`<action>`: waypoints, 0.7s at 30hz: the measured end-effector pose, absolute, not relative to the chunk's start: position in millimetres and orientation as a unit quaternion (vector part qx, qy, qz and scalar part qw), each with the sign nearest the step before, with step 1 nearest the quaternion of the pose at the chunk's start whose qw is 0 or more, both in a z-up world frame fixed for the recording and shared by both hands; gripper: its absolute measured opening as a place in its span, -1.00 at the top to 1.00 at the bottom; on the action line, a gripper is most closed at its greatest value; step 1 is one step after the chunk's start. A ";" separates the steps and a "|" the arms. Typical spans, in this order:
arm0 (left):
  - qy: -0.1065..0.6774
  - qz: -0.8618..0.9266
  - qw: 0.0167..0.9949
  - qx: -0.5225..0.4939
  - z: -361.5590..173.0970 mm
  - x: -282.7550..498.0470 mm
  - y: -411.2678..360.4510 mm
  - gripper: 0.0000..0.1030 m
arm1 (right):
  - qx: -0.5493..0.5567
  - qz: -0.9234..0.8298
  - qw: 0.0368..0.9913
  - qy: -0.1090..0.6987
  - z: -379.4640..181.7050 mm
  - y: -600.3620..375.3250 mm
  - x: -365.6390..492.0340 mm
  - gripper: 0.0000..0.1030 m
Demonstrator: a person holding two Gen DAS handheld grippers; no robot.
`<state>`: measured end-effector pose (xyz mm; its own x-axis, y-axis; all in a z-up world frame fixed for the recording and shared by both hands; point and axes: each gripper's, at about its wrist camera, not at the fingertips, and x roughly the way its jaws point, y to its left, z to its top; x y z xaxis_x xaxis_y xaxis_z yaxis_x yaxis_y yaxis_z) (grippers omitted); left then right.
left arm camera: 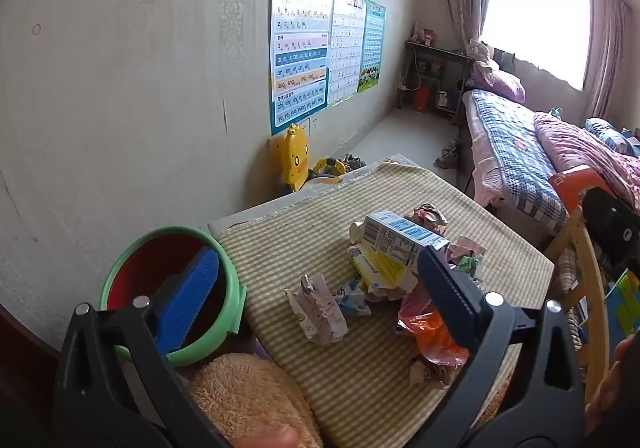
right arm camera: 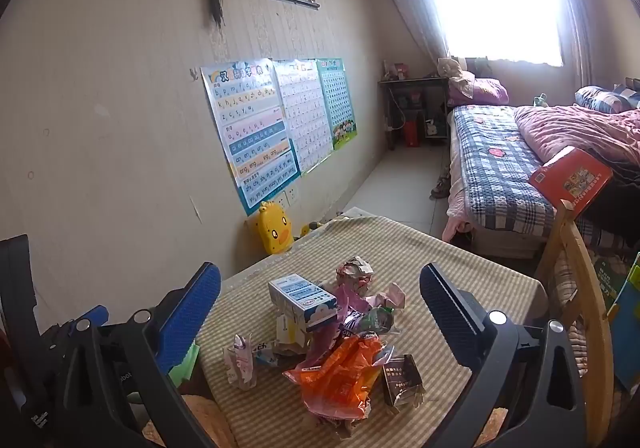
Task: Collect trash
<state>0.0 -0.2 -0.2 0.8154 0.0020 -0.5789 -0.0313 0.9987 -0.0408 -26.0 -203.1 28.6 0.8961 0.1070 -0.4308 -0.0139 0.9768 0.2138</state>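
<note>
Hovering over table (left arm camera: 320,376), both grippers empty. Left gripper (left arm camera: 316,280) spread wide, nothing between pads; right gripper (right arm camera: 320,300) likewise wide apart, nothing held.

Trash pile (right arm camera: 332,332) heaped mid-table on striped cloth (right arm camera: 460,260): blue-white carton (right arm camera: 302,298) on top, orange wrapper (right arm camera: 340,376) at near edge, crumpled paper ball (right arm camera: 354,270) behind, dark brown pack (right arm camera: 402,378) just right of the orange wrapper, pink-printed wrapper (left arm camera: 318,306) lying a bit apart to the left. Green-rimmed bin (left arm camera: 232,312) with red inside at table's left edge, near the pile, partly behind left pad (left arm camera: 188,304).

Likely next: pick one piece, drop in bin.

Risks, judged from layout:
- Overlapping pieces. Closing on the carton probably drags or topples whatever leans on it; loose wrappers could slide off the table's near edge.
- Thin, crinkly wrappers. Likely to slip from flat pads or get pinched only by a corner and fall short of the bin.
- Loose cloth. Low approach could snag it and shift the whole pile.
- Left pad already overlapping bin rim in left wrist view; contact unclear. Careless swing could knock the bin off its perch.
- Both grippers aimed at same pile, so collision possible if moved together.
</note>
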 end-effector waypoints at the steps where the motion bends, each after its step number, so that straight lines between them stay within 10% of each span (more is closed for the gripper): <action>1: 0.305 0.009 0.952 -0.023 -0.5 0.0 -0.3 -0.90 | 0.103 0.031 0.968 0.227 28.4 -203.2 -25.7 -0.86; 21: 0.305 0.004 0.952 -0.004 -3.9 1.4 -5.2 -0.90 | 0.106 0.029 0.966 0.234 22.4 -202.8 -23.4 -0.86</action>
<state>1.4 -5.2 -3.9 0.8144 0.0042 -0.5803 -0.0096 0.9999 -0.0062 -23.4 -202.8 22.4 0.8888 0.1060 -0.4459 -0.0070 0.9759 0.2179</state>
